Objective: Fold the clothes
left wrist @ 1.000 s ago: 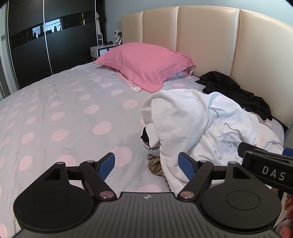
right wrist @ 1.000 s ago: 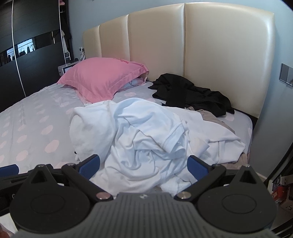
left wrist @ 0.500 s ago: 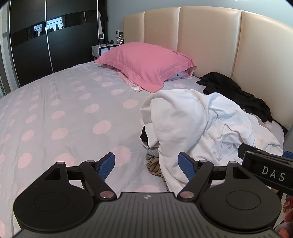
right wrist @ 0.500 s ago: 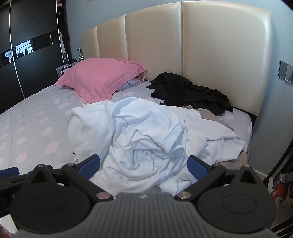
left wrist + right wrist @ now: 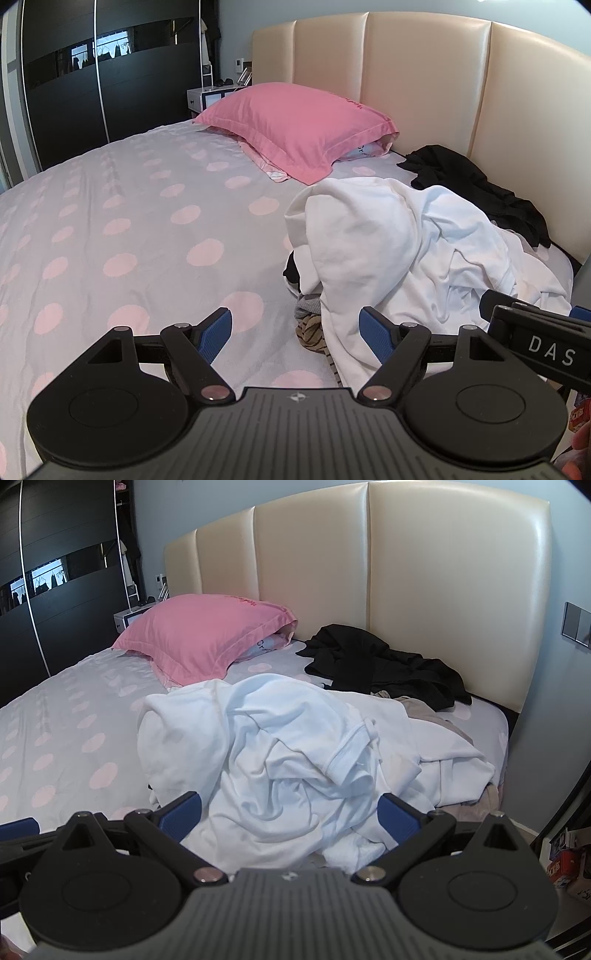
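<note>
A crumpled heap of white clothes [image 5: 391, 251] [image 5: 288, 753] lies on the right half of the bed, over darker and striped garments [image 5: 312, 328]. A black garment [image 5: 476, 188] [image 5: 384, 664] sprawls by the headboard. My left gripper [image 5: 295, 334] hovers open at the heap's near left edge, nothing between its blue pads. My right gripper [image 5: 290, 812] is open too, low in front of the heap's near side, and its black body [image 5: 543, 347] shows at the right of the left wrist view.
The bed has a grey sheet with pink dots [image 5: 140, 229], wide and flat to the left. A pink pillow [image 5: 299, 129] leans near the cream headboard [image 5: 406, 572]. Dark wardrobe doors [image 5: 92, 85] and a small white nightstand [image 5: 207, 98] stand beyond. Boxes [image 5: 565, 860] sit on the floor at right.
Both views have shifted slightly, with the heap a little nearer and lower in frame. Both grippers stay open and the clothes have not moved.
</note>
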